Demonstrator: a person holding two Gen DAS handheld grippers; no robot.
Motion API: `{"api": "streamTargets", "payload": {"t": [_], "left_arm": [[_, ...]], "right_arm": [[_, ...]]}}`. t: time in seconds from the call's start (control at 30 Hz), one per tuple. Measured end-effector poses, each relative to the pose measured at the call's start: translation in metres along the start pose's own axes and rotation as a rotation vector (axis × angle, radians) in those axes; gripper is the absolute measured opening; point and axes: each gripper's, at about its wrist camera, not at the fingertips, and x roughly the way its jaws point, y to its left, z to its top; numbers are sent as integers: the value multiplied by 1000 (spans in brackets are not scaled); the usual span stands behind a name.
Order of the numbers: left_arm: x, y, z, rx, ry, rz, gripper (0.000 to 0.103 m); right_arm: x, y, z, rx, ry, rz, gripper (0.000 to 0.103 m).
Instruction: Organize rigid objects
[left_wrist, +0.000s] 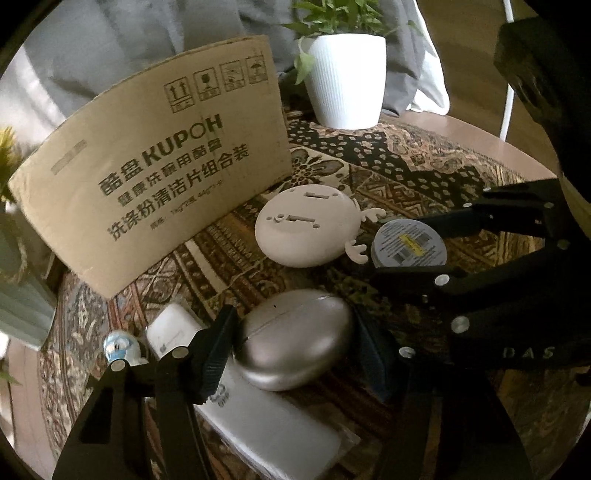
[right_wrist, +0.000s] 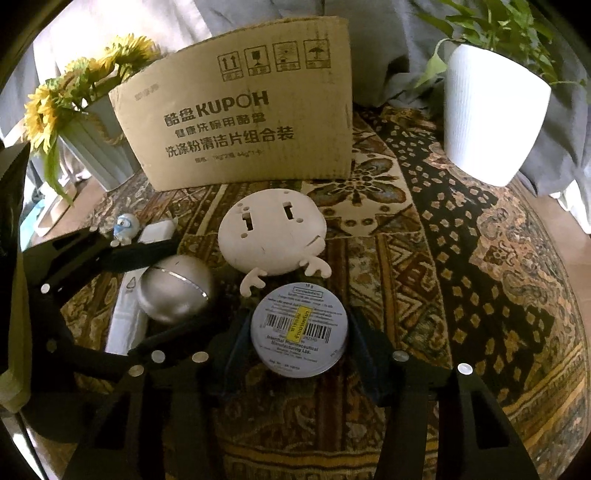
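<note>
Silver egg-shaped metal case (left_wrist: 295, 339) sits between the left tool's (left_wrist: 291, 350) spread fingers; the right tool (right_wrist: 297, 332) likewise brackets a round labelled tin (right_wrist: 300, 328).

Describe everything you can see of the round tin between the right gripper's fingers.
The round tin is a flat, silver, metal-looking disc lying label-up on the patterned cloth. Its printed label shows barcodes, a yellow sticker and small text. It sits between the fingers of the right gripper, which flank its sides closely; firm contact cannot be confirmed. The cream figure's antler-like feet nearly reach its far edge. Its lid looks closed.
</note>
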Motion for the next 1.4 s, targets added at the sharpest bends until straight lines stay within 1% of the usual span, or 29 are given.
{"api": "streamTargets", "payload": {"t": [0.17,0.37,0.8,1.1,1.4], "left_arm": [[-11,-4,-1,-23,-2,16,61],[-30,-3,0,-88,-18,59,61],[-73,5,2,-318,-55,125,61],[-104,11,12,-390,-104,185,61],[-129,20,26,-431,-145,251,61]], "right_arm": [[-10,-5,-3,24,-16,-6,53],[-27,-7,-3,38,-46,-13,53],[-67,-4,3,59,-116,-4,53],[-96,5,13,34,-177,6,53],[-120,12,26,29,-240,24,53]]}}
